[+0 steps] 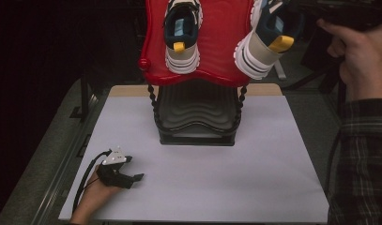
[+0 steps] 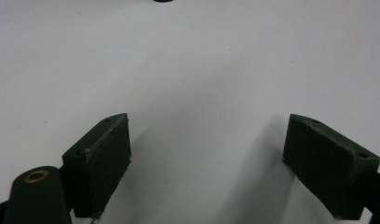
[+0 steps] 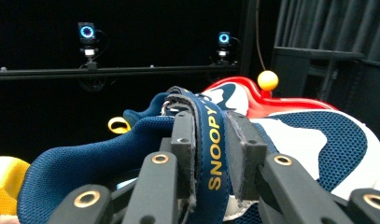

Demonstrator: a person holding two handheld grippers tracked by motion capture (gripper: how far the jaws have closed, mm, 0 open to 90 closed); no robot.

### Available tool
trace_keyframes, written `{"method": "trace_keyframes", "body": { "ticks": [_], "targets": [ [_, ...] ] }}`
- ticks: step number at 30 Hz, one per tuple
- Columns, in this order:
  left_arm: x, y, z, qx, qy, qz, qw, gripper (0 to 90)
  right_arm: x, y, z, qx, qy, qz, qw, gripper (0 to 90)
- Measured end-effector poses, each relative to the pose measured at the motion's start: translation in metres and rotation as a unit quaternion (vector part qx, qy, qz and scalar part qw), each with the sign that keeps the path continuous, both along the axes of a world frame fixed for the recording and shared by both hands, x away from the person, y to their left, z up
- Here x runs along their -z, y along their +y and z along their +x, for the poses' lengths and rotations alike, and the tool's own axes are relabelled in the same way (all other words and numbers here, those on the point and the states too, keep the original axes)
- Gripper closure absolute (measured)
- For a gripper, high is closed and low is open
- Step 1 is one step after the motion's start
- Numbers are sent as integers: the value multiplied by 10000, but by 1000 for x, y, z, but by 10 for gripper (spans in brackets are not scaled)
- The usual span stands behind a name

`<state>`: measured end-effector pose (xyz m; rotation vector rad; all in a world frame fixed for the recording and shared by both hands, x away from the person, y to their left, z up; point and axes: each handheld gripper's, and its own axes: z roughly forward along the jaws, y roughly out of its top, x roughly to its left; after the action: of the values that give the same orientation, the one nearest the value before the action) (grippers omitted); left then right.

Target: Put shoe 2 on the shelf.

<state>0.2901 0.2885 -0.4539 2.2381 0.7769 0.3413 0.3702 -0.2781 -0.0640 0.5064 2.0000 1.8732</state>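
Right tool (image 3: 211, 154) clamped on navy "SNOOPY" strap of right shoe (image 1: 263, 40), held up off worktop at approx 1 o'clock in high view, heel w/ yellow tab toward camera. Just beside it at 12 o'clock: left shoe (image 1: 181, 35) resting on red rack (image 1: 217, 56). Left tool (image 1: 120, 173) at 7 o'clock, lying on white worktop (image 1: 226, 178), jaws wide apart, nothing btw them.
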Motion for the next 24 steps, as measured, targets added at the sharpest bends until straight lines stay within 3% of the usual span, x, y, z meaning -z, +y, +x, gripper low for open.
{"method": "trace_keyframes", "body": {
  "ticks": [2, 3, 12, 19, 24],
  "targets": [
    [0, 0, 0, 8, 8, 12, 10000, 144, -1, 3, 3, -33, -14, -31, 10000, 735],
    [0, 0, 0, 8, 15, 13, 10000, 143, -4, 12, 13, -107, -22, -97, 9999, 735],
    [0, 0, 0, 4, -4, 20, 10000, 144, -11, 42, 51, -372, -15, -275, 9989, 735],
    [0, 0, 0, -7, -1, 10, 10000, 144, -7, 59, 70, -508, 53, -426, 9978, 734],
    [0, 0, 0, -15, -1, 1, 10000, 144, -1, 68, 83, -520, 145, -685, 9962, 734]
  ]
}}
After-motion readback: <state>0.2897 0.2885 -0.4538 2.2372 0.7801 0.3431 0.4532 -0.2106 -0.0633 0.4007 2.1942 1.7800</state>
